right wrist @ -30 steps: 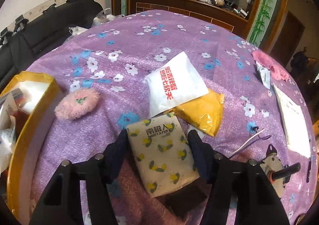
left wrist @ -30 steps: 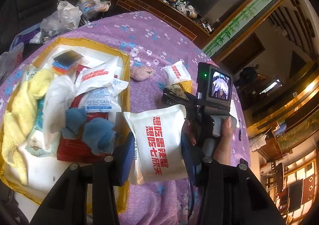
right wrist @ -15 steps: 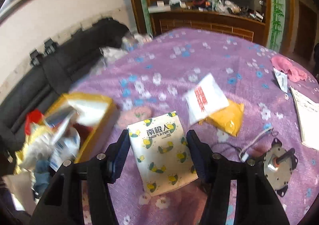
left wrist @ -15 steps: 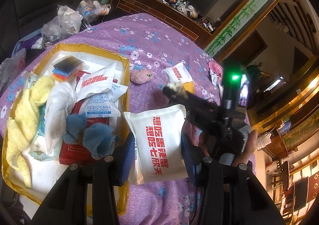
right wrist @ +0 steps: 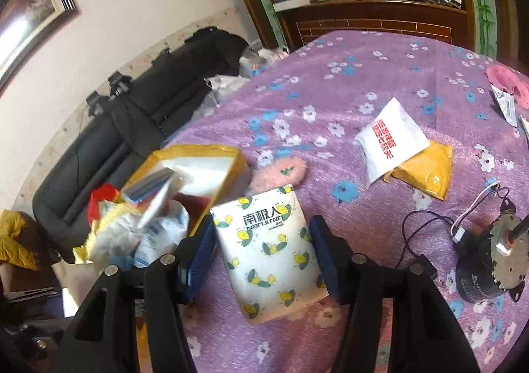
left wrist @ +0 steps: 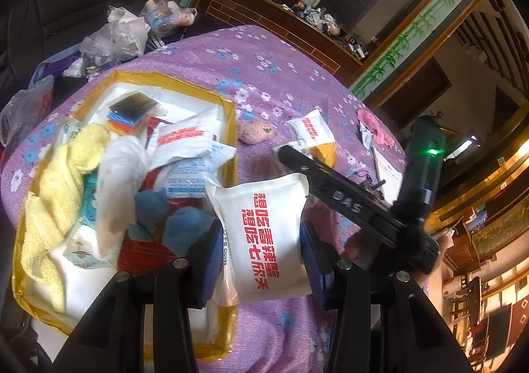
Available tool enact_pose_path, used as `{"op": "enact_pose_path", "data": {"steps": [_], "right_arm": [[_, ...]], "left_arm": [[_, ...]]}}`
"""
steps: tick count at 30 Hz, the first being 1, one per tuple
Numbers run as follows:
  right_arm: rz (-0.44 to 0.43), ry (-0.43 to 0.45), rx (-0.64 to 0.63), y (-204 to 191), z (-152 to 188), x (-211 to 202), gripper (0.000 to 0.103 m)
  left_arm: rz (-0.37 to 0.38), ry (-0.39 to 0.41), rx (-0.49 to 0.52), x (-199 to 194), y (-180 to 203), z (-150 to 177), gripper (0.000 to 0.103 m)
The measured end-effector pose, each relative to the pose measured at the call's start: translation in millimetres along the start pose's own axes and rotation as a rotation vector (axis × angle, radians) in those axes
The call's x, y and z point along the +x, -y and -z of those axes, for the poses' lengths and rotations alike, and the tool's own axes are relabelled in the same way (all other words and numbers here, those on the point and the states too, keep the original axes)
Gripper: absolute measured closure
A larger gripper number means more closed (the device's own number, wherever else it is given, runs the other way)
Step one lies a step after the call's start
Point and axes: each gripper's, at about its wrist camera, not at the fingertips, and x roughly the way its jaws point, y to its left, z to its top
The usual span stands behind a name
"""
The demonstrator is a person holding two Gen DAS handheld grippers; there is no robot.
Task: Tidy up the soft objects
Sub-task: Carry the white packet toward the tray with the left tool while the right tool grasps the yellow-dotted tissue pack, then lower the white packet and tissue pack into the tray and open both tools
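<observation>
Left gripper clamps white pouch over yellow tray edge; right gripper clamps tissue pack beside it. Release both low, well inside, onto the pile.

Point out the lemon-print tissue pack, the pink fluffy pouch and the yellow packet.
lemon-print tissue pack (right wrist: 271,254), right wrist view, middle of its printed face.
pink fluffy pouch (right wrist: 281,171), right wrist view, centre of its fur.
yellow packet (right wrist: 426,171), right wrist view, its exposed middle.
</observation>
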Motion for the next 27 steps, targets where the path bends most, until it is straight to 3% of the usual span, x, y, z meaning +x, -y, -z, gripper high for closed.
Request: {"op": "enact_pose_path", "data": {"steps": [10,27], "right_arm": [[-0.125,0.123,-0.046,-26.4,5.0,-18.9,0.045],[-0.133,0.068,-0.111,-48.1,17.7,-1.1,0.045]], "left_arm": [[-0.118,0.068,-0.032,-10.8,-33.5,-9.7,0.055],[-0.184,0.063,-0.063,1.3,-60.4,-9.6,0.055]]}}
